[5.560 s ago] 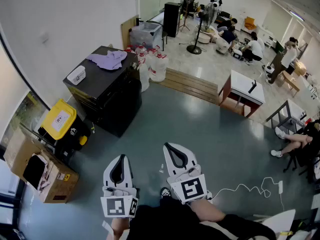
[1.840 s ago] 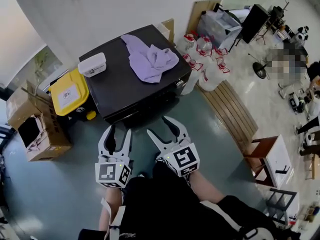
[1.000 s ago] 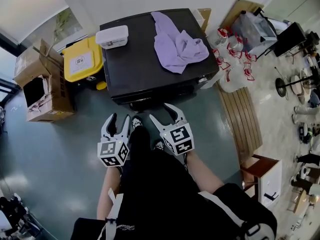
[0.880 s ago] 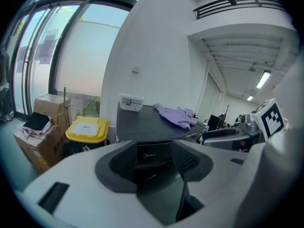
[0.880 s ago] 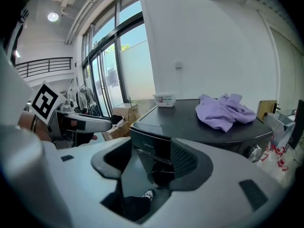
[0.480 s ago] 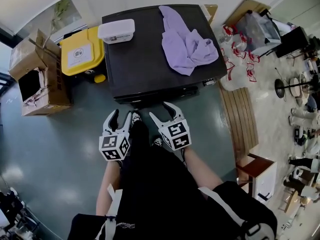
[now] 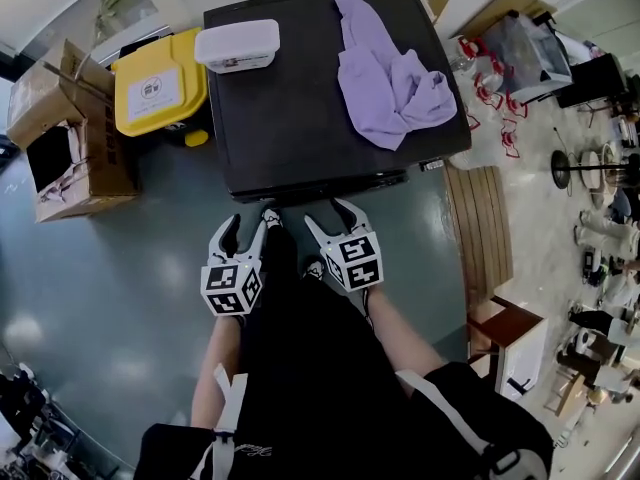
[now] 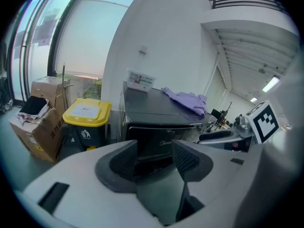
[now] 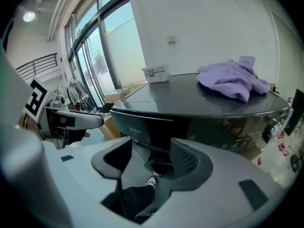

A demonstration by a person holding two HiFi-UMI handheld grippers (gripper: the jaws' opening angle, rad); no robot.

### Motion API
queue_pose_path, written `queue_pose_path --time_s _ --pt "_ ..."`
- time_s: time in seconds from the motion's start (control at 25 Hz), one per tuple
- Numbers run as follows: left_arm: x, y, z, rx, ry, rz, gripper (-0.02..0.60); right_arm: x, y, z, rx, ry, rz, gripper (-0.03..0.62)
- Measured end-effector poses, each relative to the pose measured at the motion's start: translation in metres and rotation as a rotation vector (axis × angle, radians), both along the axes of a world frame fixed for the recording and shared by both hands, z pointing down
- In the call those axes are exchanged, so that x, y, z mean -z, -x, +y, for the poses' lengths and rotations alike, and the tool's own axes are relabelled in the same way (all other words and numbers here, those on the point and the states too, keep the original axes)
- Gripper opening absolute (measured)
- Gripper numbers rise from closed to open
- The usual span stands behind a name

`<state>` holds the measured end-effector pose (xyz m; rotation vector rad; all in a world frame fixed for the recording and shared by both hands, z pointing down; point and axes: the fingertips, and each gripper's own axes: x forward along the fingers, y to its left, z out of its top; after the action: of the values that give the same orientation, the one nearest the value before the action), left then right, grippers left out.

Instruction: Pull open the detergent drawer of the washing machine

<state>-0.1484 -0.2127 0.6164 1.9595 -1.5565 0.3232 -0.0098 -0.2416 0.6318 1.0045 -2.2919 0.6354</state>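
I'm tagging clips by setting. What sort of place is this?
Likely a lab or workshop hall, not a home laundry: the washer stands on a bare floor beside a yellow bin, open cardboard boxes and jugs.

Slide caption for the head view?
Left gripper and right gripper, open, face the washing machine; purple cloth and white box on top.

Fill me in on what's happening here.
A person stands facing the black washing machine, a claw in each hand. The left claw and the right claw are both open and empty, held short of its front. No pulling has started yet. A purple cloth and a white box lie on its top.
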Motion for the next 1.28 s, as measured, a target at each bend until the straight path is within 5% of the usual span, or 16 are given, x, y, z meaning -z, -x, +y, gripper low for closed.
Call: queue_pose_path --time_s 1.28 --pt "-0.033 0.018 -0.039 -0.021 0.059 -0.023 0.23 -0.018 0.01 -0.035 -0.055 0.017 0.029 0.245"
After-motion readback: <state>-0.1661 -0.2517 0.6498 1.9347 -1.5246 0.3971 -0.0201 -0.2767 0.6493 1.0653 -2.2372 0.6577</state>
